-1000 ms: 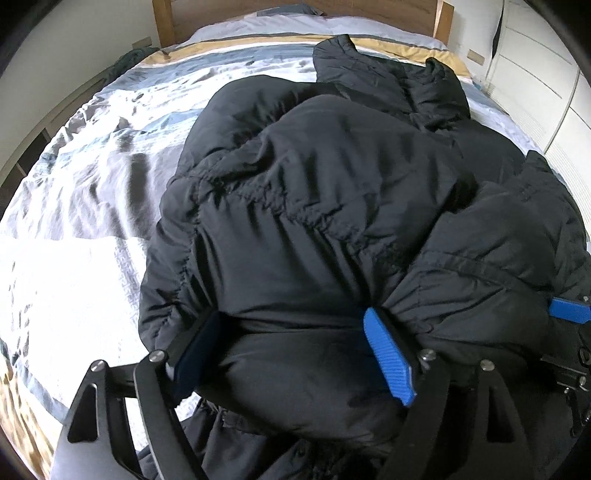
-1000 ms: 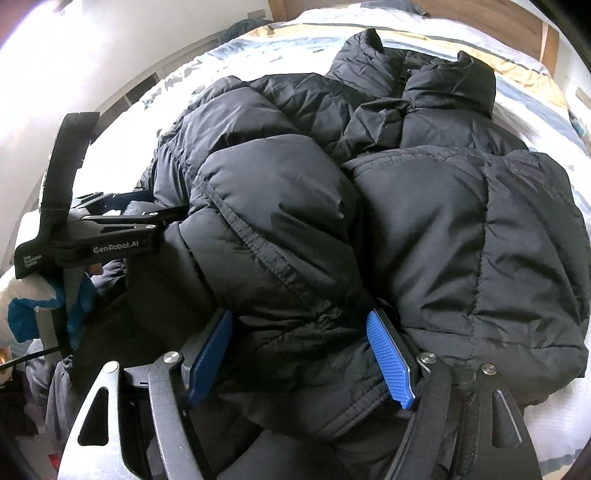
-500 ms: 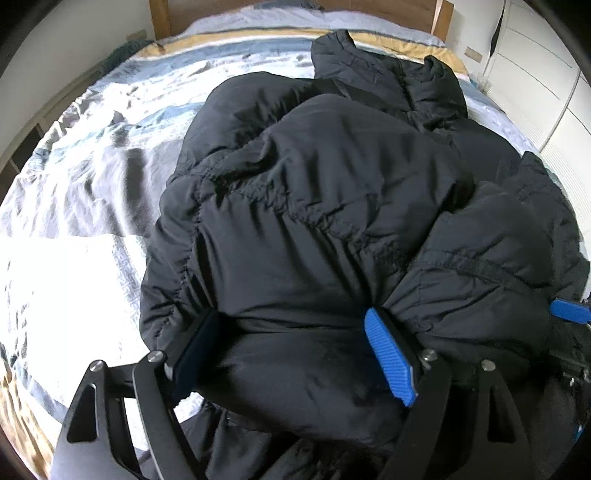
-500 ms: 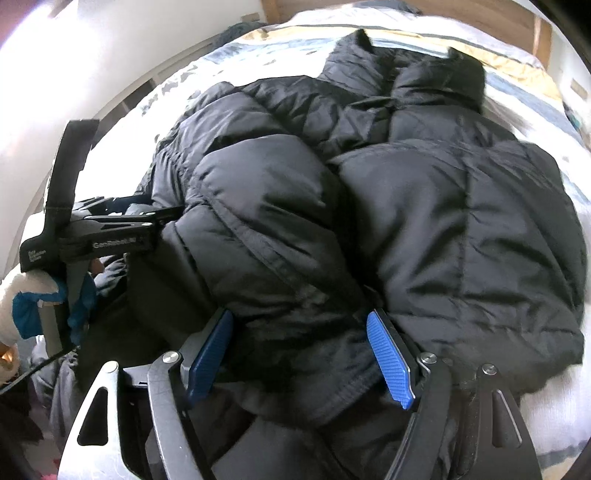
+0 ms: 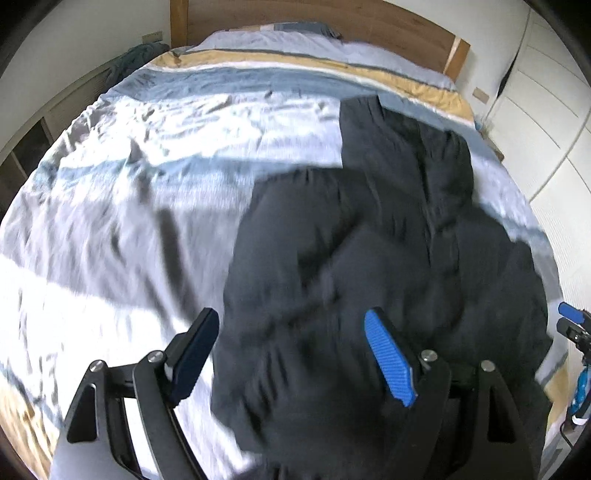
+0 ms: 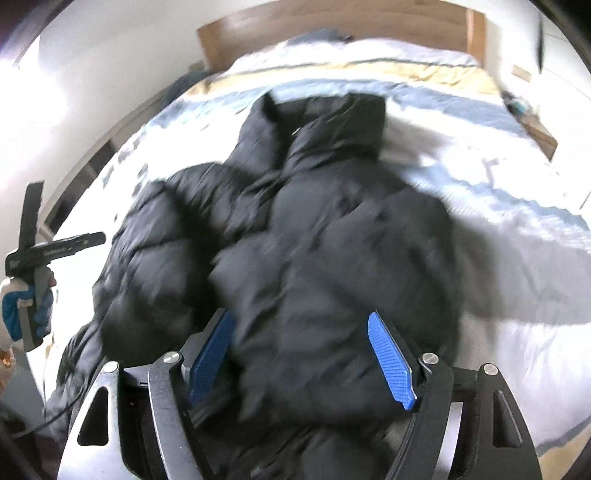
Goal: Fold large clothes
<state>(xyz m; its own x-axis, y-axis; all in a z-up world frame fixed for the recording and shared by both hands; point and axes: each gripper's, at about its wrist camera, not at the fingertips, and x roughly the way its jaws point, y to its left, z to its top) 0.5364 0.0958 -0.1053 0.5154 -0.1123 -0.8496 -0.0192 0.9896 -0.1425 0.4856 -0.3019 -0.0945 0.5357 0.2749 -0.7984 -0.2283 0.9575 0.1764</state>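
Through the left wrist camera I am looking down at a black puffer jacket (image 5: 388,266) that is lying bunched on the striped bed cover (image 5: 147,177), toward the right half of the bed. Its collar is pointing up toward the wooden headboard (image 5: 314,18). My left gripper (image 5: 291,354) is standing wide, with its blue pads spread apart. The left pad is hanging over bare cover just beside the jacket's edge, and the right pad is sitting over the dark fabric. I am seeing nothing clamped between them, though the picture is smeared and I cannot tell whether the pads are brushing the cloth. At the far right edge a bit of the right gripper (image 5: 572,321) is poking into view. White cupboard doors (image 5: 546,110) are running along the right side.

Through the right wrist camera I am seeing the same jacket (image 6: 295,240) filling the middle, with the collar standing up at the far end and a puffy sleeve bulging on the left. My right gripper (image 6: 299,350) is also spread wide, and its two blue pads are framing a fold of the jacket's lower part. The fabric is lying between them, but the blur is keeping me from judging whether the pads are pressing on it. At the left edge, a gloved hand (image 6: 26,310) is holding the left gripper (image 6: 55,247) just beside the sleeve. The bed cover (image 6: 517,240) is showing bare to the right of the jacket.
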